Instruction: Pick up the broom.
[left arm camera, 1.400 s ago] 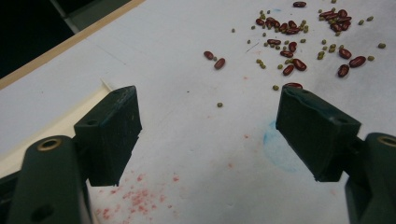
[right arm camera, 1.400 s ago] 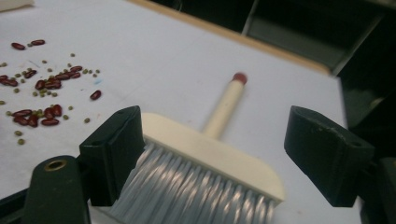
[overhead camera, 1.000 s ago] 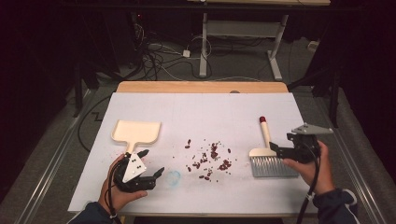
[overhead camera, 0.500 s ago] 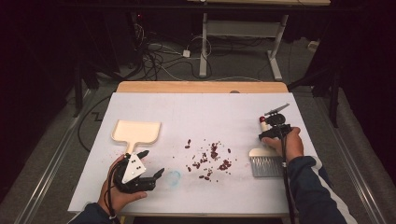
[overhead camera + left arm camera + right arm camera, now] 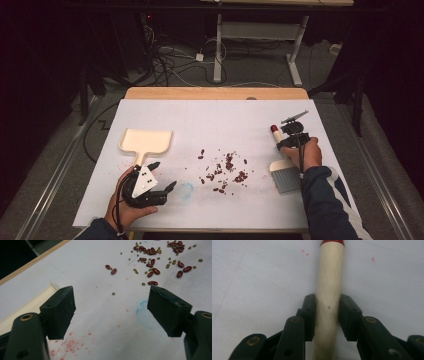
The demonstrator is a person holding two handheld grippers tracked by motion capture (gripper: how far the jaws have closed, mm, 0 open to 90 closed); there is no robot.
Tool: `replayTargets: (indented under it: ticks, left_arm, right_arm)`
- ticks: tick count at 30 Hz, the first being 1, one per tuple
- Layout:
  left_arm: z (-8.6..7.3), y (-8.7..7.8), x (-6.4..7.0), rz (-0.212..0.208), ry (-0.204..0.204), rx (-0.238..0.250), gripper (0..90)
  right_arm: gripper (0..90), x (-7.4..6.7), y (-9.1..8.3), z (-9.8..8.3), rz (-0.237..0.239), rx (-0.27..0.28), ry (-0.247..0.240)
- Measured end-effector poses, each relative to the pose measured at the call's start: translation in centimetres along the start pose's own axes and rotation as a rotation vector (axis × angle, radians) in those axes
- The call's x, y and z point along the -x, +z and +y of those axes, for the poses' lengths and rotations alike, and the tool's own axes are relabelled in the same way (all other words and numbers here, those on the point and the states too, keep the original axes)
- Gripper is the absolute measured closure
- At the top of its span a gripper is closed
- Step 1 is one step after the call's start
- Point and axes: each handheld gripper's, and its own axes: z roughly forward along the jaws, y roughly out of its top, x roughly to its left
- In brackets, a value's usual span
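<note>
Brush (image 5: pixel 285 172) handle clamped by right gripper (image 5: pixel 327 315), jaws just closed | left gripper (image 5: pixel 111 312) released, empty | advice — brush to be lifted level, bristles kept low toward beans (image 5: pixel 225 170).

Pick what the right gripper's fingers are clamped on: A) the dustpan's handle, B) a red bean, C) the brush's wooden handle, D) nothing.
C: in the right gripper view the right gripper has its fingers pressed on both sides of the brush's wooden handle, below its red tip.

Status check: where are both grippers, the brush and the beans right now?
Right gripper shut on brush handle. Left gripper open beside dustpan. Beans scattered mid-table, path unobstructed.
</note>
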Motion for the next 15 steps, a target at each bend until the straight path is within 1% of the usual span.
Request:
replayTargets:
  ticks: [2,3,5,6,8,10,12,14,15]
  left_arm:
    - [0.0,0.1,0.0,-0.002,0.0,-0.003,22.1]
    - [-0.1,0.1,0.0,-0.004,0.001,-0.006,22.0]
    - [-0.1,0.1,0.0,-0.005,-0.005,-0.002,22.1]
    - [-0.2,0.1,-0.1,-0.006,-0.011,-0.001,22.0]
    - [-0.3,0.1,-0.2,-0.006,-0.016,-0.006,22.1]
    - [-0.2,0.1,-0.1,-0.007,-0.024,-0.019,22.0]
    - [0.0,0.3,0.2,-0.004,-0.024,-0.041,22.0]
    - [0.1,0.3,0.3,-0.006,-0.029,-0.044,22.1]
    - [0.4,0.4,0.4,-0.019,-0.047,-0.043,22.0]
  right_arm:
    - [70.2,0.1,0.0,-0.1,0.008,0.01,-0.007]
    - [70.3,0.2,-0.3,-0.4,0.033,0.034,-0.02]
    - [70.4,0.4,-1.0,-0.9,0.048,0.082,-0.032]
    - [70.4,0.6,-1.5,-1.3,0.053,0.116,-0.034]
    - [70.5,1.2,-2.5,-2.1,0.083,0.192,-0.012]
    - [70.5,1.7,-3.6,-3.0,0.109,0.275,-0.001]
    - [70.5,1.8,-4.8,-3.8,0.129,0.351,-0.008]
    - [70.5,1.9,-5.7,-4.7,0.158,0.422,-0.002]
    - [70.5,1.9,-6.2,-5.1,0.161,0.452,-0.011]
